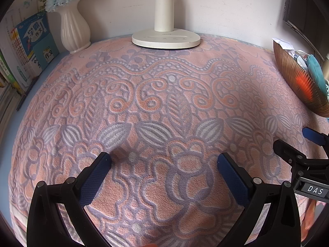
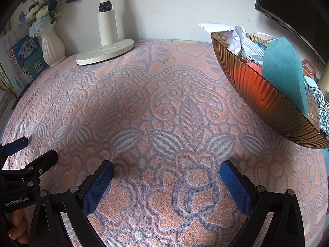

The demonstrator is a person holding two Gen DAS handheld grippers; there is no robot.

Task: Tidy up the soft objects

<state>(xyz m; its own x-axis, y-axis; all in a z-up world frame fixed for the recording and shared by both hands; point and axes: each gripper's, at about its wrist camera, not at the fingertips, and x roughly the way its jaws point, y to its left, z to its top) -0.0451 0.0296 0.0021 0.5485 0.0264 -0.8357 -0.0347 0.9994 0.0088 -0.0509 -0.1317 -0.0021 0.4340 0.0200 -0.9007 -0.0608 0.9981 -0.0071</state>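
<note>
A ribbed amber bowl stands at the right on a pink and lilac patterned cloth. In it I see a teal sponge-like pad, crumpled white paper, a checked cloth and something orange. The bowl also shows at the right edge of the left wrist view. My left gripper is open just above the cloth with nothing between its fingers. My right gripper is open too, empty, left of and nearer than the bowl. Each gripper appears at the edge of the other's view.
A white lamp base stands at the back centre by the wall. A white vase with blue flowers and upright books are at the back left. A dark monitor hangs behind the bowl. A hand holds the left gripper's handle.
</note>
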